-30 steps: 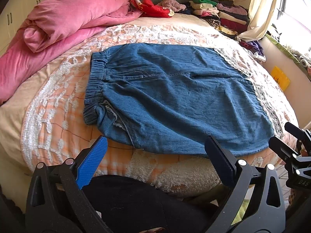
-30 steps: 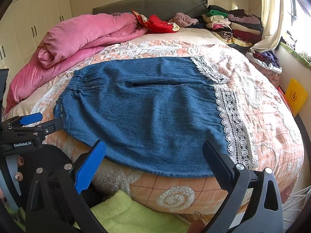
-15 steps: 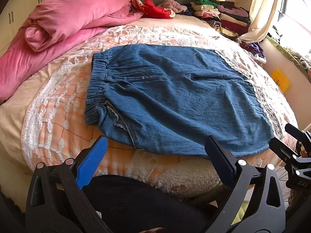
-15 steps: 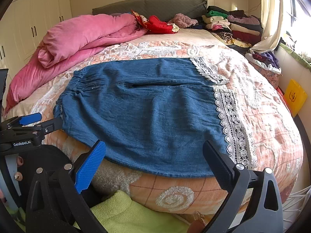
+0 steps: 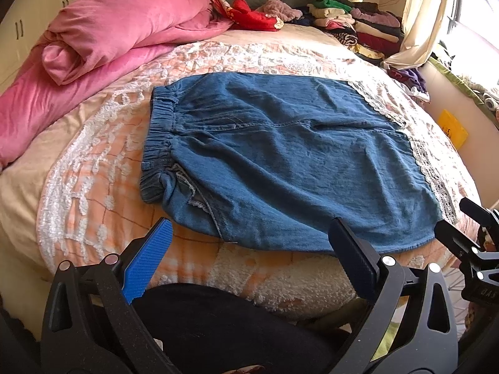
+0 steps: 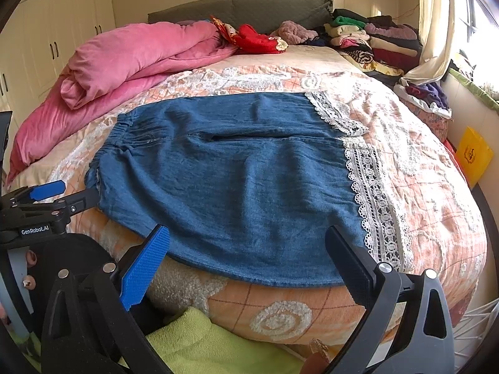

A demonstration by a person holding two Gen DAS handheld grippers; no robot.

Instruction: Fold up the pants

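Looks like barely started, if at all. Denim pants [image 5: 290, 162] spread flat across the bedspread [image 5: 93, 168], elastic waistband [image 5: 159, 146] on the side toward the pink duvet [image 5: 103, 40], lace-trimmed hems [image 6: 371, 196] on the side toward the window. Legs lying side by side, seam running down the middle, no fold visible anywhere yet. So basically everything left to do, going by this: probably one leg over the other, then waist to hem.

Left gripper [image 5: 249, 249] hovering just short of the pants' near edge, closer to the waistband end, jaws wide apart, nothing between them. Right gripper [image 6: 249, 252] same deal, held low at the near edge but toward the lace end, jaws spread, empty. Neither touching the denim as far as can be told.

Both pointing roughly level across the bed at the pants. Stacked clothes [image 6: 368, 40] well beyond the pants by the headboard, out of the way.
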